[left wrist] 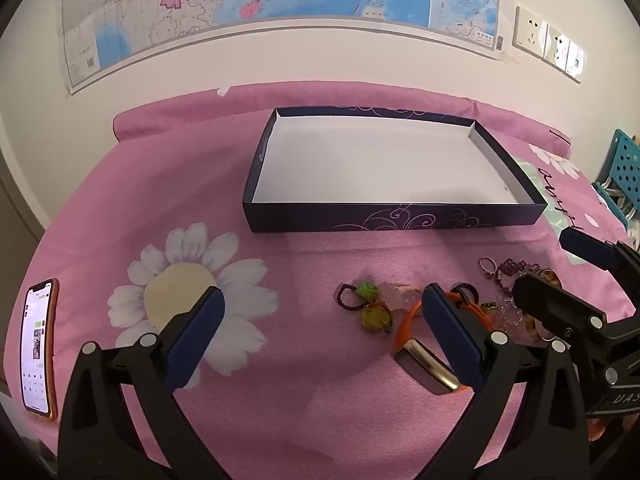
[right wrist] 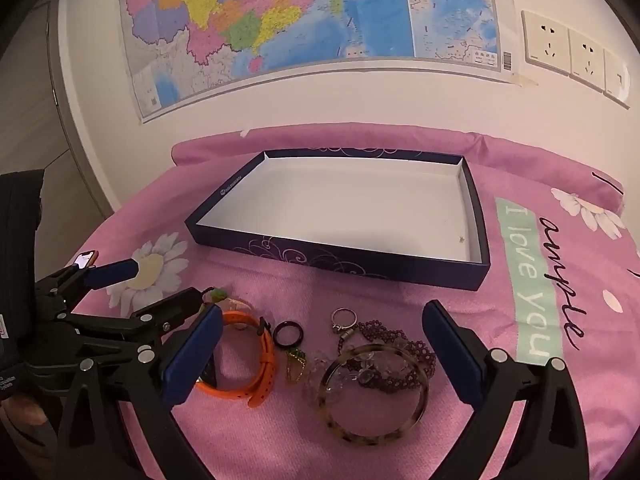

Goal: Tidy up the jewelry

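A dark blue box (left wrist: 396,222) (right wrist: 340,258) with a white inside stands open and empty on the pink bedspread. Jewelry lies in front of it: an orange strap watch (right wrist: 256,360) (left wrist: 408,320), a black ring (right wrist: 288,334), a silver ring (right wrist: 344,318), a tortoiseshell bangle (right wrist: 374,394), a purple beaded bracelet (right wrist: 400,344) and a green and yellow charm piece (left wrist: 370,306). My left gripper (left wrist: 324,320) is open, low over the bedspread left of the pile. My right gripper (right wrist: 322,340) is open with the pile between its fingers.
A phone (left wrist: 38,346) with a lit screen lies at the bed's left edge. A map (right wrist: 312,20) and wall sockets (right wrist: 568,48) are on the wall behind. A teal perforated rack (left wrist: 624,168) stands at the right.
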The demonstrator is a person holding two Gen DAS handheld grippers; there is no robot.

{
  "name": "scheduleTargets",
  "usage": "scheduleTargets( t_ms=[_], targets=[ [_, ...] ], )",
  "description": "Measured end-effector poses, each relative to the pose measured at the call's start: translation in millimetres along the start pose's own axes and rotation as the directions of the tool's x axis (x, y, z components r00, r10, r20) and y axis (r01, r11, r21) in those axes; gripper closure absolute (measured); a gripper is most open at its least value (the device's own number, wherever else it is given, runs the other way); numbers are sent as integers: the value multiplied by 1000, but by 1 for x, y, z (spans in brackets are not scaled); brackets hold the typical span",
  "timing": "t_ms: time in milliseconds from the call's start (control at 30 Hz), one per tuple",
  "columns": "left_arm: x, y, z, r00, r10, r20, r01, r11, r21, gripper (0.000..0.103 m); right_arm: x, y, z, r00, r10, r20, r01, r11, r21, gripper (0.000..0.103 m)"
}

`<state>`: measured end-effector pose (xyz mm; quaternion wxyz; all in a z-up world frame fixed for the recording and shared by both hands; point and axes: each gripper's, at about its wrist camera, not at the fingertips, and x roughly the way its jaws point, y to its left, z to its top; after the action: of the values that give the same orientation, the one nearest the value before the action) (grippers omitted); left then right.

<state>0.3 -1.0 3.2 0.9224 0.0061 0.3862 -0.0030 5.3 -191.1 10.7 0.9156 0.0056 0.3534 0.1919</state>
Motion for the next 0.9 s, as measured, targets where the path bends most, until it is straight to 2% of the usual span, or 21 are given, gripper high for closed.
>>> scheduleTargets(
  t_ms=[900],
  targets=[
    [0, -3, -3, 1000, -2, 4, 2, 1000, -4, 6, 0, -1, -1, 1000, 16, -4, -16, 1000, 11, 7]
  ],
)
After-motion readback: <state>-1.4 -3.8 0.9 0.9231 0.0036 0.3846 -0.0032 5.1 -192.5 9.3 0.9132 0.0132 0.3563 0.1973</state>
